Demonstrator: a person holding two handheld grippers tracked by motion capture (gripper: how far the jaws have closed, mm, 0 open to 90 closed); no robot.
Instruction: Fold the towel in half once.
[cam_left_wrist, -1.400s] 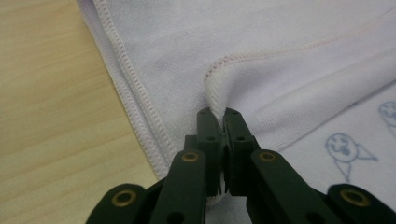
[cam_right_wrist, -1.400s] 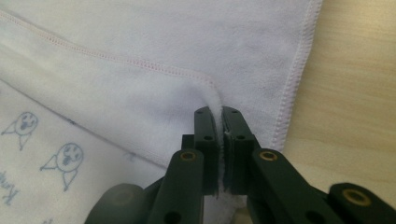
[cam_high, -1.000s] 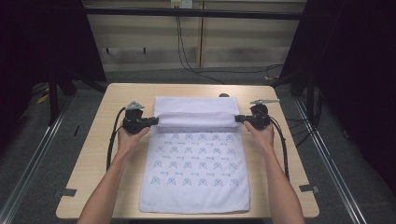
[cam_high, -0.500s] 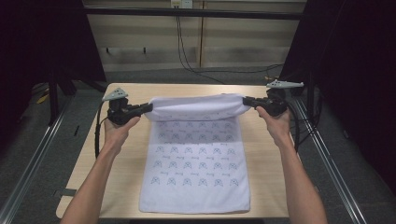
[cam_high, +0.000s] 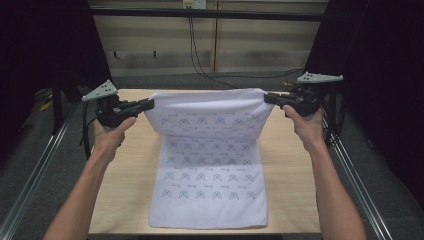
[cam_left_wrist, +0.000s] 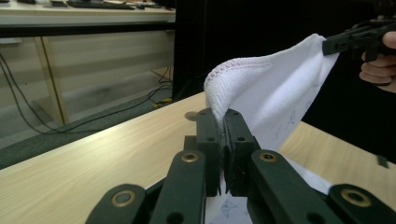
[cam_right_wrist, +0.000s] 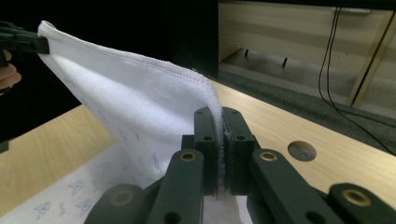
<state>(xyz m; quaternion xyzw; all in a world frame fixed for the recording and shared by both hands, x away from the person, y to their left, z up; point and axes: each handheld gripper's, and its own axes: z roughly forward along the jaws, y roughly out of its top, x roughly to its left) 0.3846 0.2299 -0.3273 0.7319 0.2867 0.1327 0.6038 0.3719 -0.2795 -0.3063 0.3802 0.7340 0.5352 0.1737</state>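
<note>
- The person's left forearm comes in from the near edge of the table (cam_high: 125, 190) and angles forward toward its left edge, the wrist raised well clear of the wood.
- The left hand (cam_high: 111, 135) wraps the body of the left gripper (cam_high: 148, 104), which lies roughly level and points inward toward the table's middle; a grey three-cornered plate sits on top of it.
- The left gripper's jaws are pinched closed on the far left corner of the white towel (cam_high: 210, 165); in the left gripper view the stitched hem rises straight out from between them.
- The towel hangs stretched between the two grippers above the far part of the table. Its lifted far edge sags slightly, and its near part lies flat, reaching the near edge.
- The right gripper (cam_high: 268, 98) also lies level, pointing inward, jaws clamped on the far right corner of the towel.
- The right hand (cam_high: 306, 122) grips it from behind, its forearm running back to the near right corner.
</note>
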